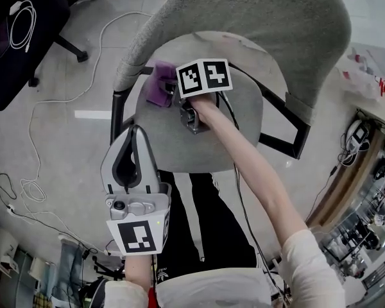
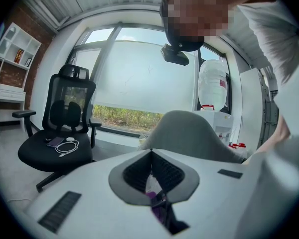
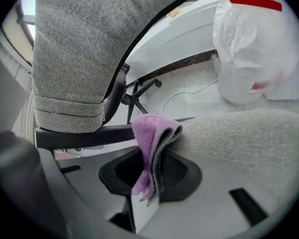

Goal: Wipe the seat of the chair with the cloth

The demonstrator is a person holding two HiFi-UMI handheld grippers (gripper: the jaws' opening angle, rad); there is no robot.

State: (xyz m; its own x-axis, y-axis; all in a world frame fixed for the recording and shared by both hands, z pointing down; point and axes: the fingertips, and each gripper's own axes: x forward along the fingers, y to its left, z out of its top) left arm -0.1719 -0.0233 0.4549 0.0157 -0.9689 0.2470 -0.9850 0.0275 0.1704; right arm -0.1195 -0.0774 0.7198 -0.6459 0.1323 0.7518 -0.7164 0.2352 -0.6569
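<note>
Two grippers were in view. The largest item we logged was the grey fabric chair (image 1: 244, 18), with its curved backrest and black frame, and its seat (image 1: 179, 140) lay below us. We recorded the right gripper (image 3: 152, 169) clamped on the cloth (image 3: 152, 136) at the seat's rear left edge, near the frame. The only print we noted was the black-and-white square markers on each gripper's cube (image 1: 204, 77). We saw a purple, fleecy cloth, folded double. Its long axis ran up out of the jaws, fold uppermost and tipped against the seat fabric. The left gripper (image 1: 136, 133) hung at the seat's near edge, jaws pressed together with nothing between them.
</note>
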